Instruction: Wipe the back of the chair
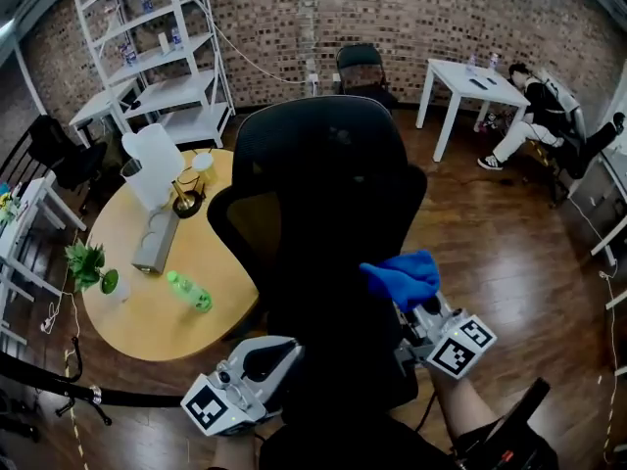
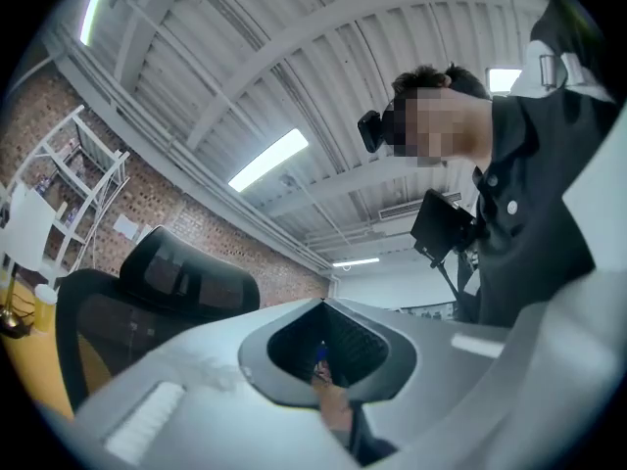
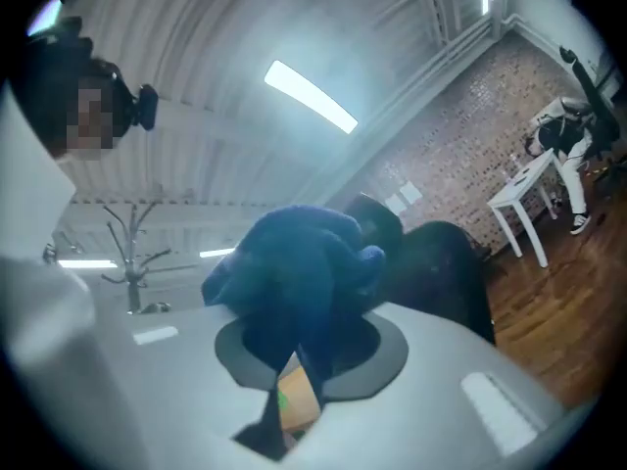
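Your right gripper (image 1: 408,311) is clamped on the blue cloth (image 1: 404,276), at the right side of the black chair back (image 1: 323,184). Your left gripper (image 1: 282,358) looks closed and empty, low beside the chair. A round wooden table (image 1: 137,316) stands to the left on a plank floor (image 1: 509,253), with a brick wall (image 1: 441,8) beyond.

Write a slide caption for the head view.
Right tongs hold a blue cloth at the black chair's back; left tongs, shut, sit lower left.

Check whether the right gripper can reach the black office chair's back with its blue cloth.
Probably yes: the right gripper holds the blue cloth right by the black office chair's back, with nothing between.
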